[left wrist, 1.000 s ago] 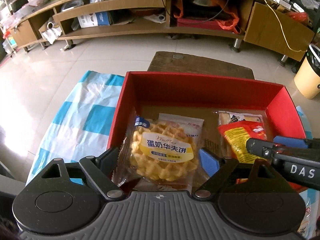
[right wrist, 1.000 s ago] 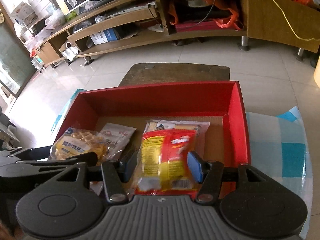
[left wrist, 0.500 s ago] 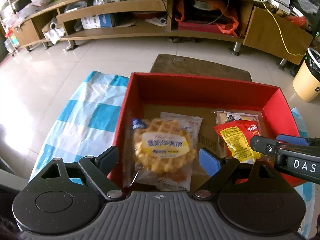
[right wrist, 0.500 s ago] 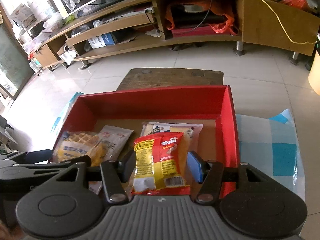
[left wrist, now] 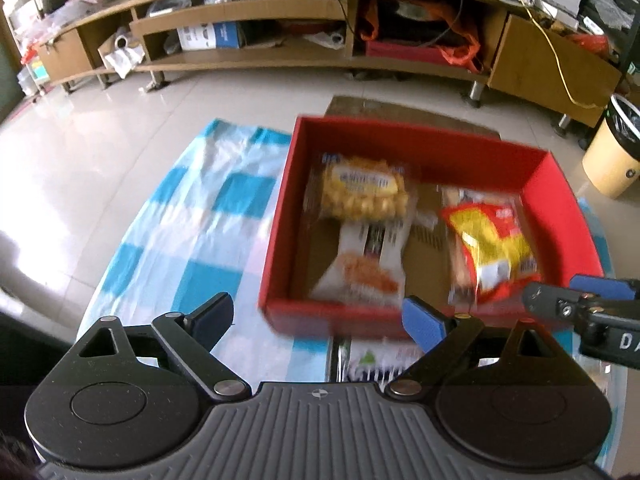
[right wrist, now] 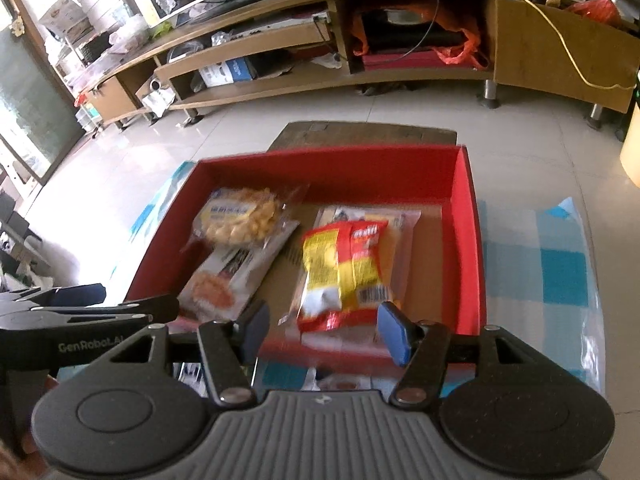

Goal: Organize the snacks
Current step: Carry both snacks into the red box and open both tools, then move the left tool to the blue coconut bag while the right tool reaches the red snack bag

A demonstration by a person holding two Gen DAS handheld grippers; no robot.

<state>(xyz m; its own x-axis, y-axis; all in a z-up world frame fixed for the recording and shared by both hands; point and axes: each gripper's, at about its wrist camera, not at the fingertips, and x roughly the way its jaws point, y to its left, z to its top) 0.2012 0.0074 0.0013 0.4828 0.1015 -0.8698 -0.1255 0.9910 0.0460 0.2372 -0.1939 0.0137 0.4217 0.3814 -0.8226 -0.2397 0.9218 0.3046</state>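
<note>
Left claw (left wrist: 318,318): jaws wide, just been opening, empty, angled down at box's near-left corner.
Right claw (right wrist: 320,330): jaws parted, opening, empty, near edge.
Red box (right wrist: 332,168): holds waffle pack (right wrist: 238,216) left, yellow-red snack bag (right wrist: 344,264) right.
Tabletop: blue-checked cloth (left wrist: 192,216).

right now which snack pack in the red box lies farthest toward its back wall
The clear-wrapped round yellow waffle pack, in the back left of the red cardboard box. The white pack with an orange picture and the red-and-yellow crinkly bag lie nearer the front.

Both wrist cameras look steeply down from close behind, sharing the somewhat blurred red box (left wrist: 416,148) (right wrist: 332,168).
</note>
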